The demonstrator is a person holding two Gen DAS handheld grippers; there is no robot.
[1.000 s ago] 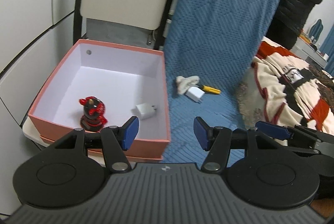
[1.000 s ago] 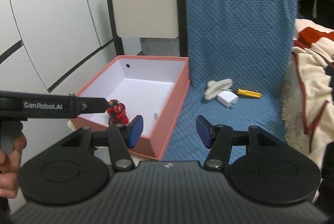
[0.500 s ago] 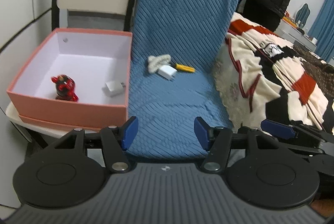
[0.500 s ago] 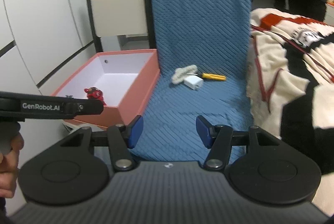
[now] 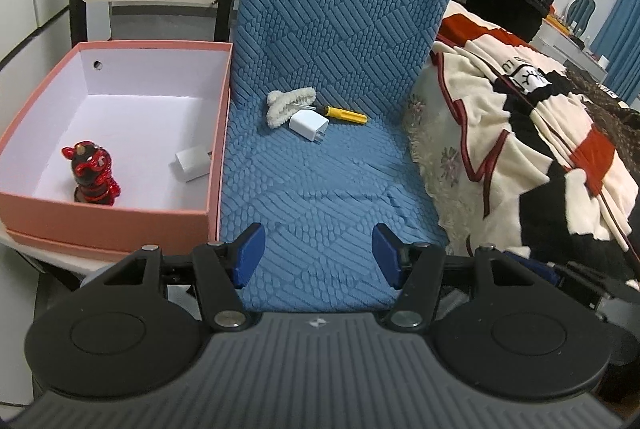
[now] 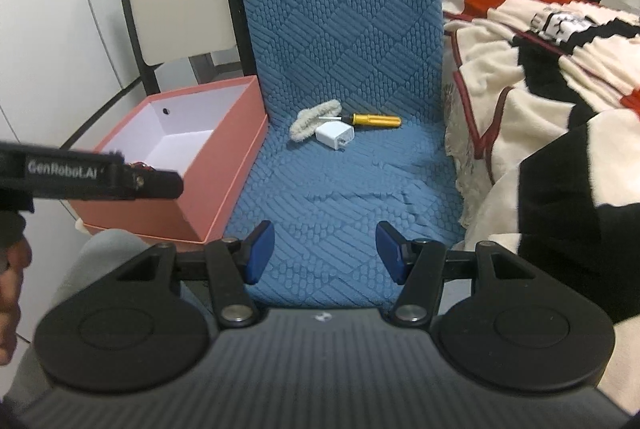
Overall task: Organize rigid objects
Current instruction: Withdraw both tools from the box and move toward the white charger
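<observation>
Pink cardboard box [image 5: 120,225], open-topped with a white inside, sits just left of the blue quilted chair cover [image 5: 332,189] and serves as the landmark. Two things lie inside the box: one glossy red-and-black figurine [image 5: 91,173] standing upright near its front left corner, and one small white charger block [image 5: 193,162] lying against its right wall. To the right of the box, on the blue seat, three things cluster together: one cream fuzzy hair clip [image 5: 285,104], one white plug adapter [image 5: 309,125] touching the clip's lower edge, and one yellow-handled screwdriver [image 5: 345,114] lying flat just beyond the adapter, farthest from the box. Further right of the box, a cream, red and black blanket [image 5: 520,133] is heaped beside the seat.

Left gripper [image 5: 318,256] hovers over the front of the seat, just right of the box's near corner, its two blue-padded fingers spread wide with nothing between them. Right gripper [image 6: 325,252] is also over the seat front, right of the box, fingers likewise parted and empty.
</observation>
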